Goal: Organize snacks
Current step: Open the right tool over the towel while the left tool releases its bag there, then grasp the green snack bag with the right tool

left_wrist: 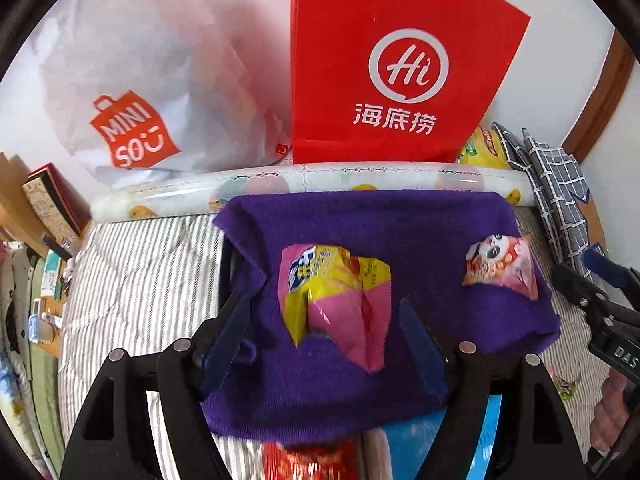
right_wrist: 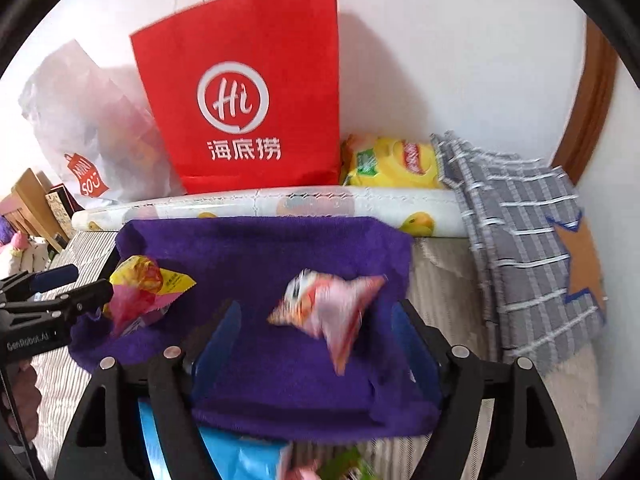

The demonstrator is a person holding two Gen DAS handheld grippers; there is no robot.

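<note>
On the bed, a purple cloth point(left_wrist: 400, 240) is draped over what looks like a box or tray, forming a lined landing spot for snacks. Two packets sit on it. A pink-and-yellow packet point(left_wrist: 340, 300) lies near the cloth's left side, directly ahead of the left tool point(left_wrist: 326, 336), whose fingers stand wide on either side of it without touching. A pink panda packet point(left_wrist: 502, 266) sits toward the cloth's right edge; in the right view the same packet point(right_wrist: 332, 312) is smeared with blur between the right tool's point(right_wrist: 320, 336) wide fingers, which do not press on it, so it is probably dropping or just settling.

Both tools hold nothing. Their spread, with a packet loose in front of each, reads as a release: each hand has brought one snack to the cloth, apart from the other so they do not pile up.

Behind the cloth's far edge lies a rolled fruit-print sheet point(left_wrist: 320, 184), then a red bag point(left_wrist: 400, 64) and a white bag point(left_wrist: 132, 92) against the wall. A yellow chip bag point(right_wrist: 392, 164) sits beside the red bag. More snacks wait at the cloth's near edge, a blue packet point(right_wrist: 240, 460) among them, likely next.
</note>
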